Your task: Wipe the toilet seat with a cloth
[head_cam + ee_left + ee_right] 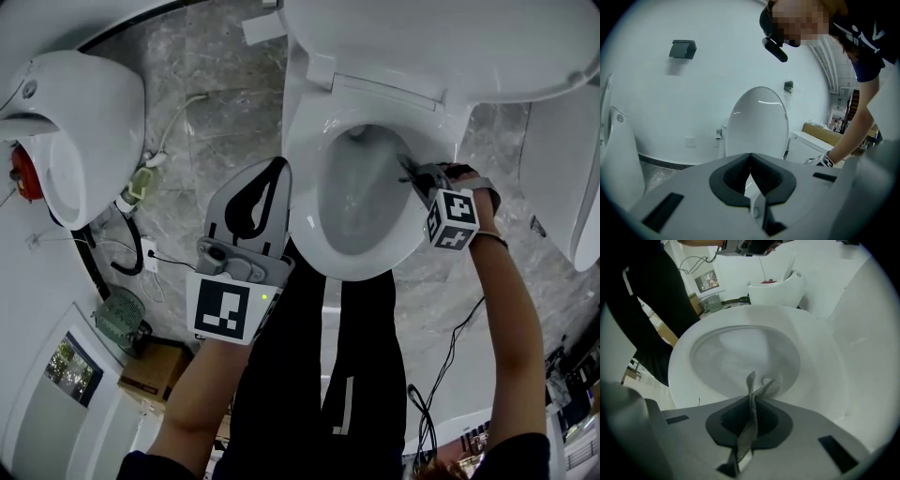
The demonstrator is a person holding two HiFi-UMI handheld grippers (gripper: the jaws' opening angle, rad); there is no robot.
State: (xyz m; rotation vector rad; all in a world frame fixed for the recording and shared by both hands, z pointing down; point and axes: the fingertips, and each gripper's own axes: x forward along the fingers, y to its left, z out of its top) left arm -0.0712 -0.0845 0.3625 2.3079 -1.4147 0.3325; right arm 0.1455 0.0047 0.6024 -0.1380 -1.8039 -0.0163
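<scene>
Clamping the cloth (751, 386), right gripper (751, 399) hides most of it.

Falls bright, even and diffuse from overhead in the head view. Nearly blows out the whites of the toilet seat (303, 211) and leaves the dark clothing in front of it almost black, without detail. Casts only soft, faint shadows. Bends strongly at the edges of both gripper views, inside a dark round vignette. Turns dimmer and greyer inside the toilet seat in the right gripper view, yet keeps the weave of the cloth (752, 405) sharp. Lays a thin glare streak on the raised lid (757, 124) behind it.
</scene>
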